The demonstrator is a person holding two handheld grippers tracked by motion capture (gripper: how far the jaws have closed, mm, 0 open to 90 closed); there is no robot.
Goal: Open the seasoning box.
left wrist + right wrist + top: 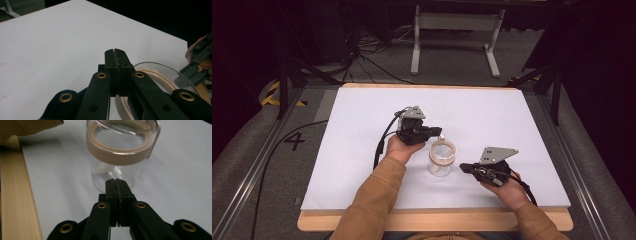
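A clear glass jar (pixel 441 160) with a tan band around its rim stands upright on the white table top (pixel 362 150), a small white piece showing inside it near the bottom. My left gripper (pixel 439 131) hovers just behind the jar's far rim, its tips pressed together with nothing between them. The jar's rim (pixel 160 75) curves below and right of the left gripper (pixel 114 51). My right gripper (pixel 463 167) sits to the jar's right, pointing at it, shut and empty. In the right gripper view the jar (pixel 121 150) stands just beyond the right gripper (pixel 115 180).
The white top lies on a wooden board whose edge (pixel 15 195) runs along the person's side. Tan sleeves (pixel 372 200) come in from the bottom. Beyond the table are a white frame's legs (pixel 452 40), cables and dark stands on a grey floor.
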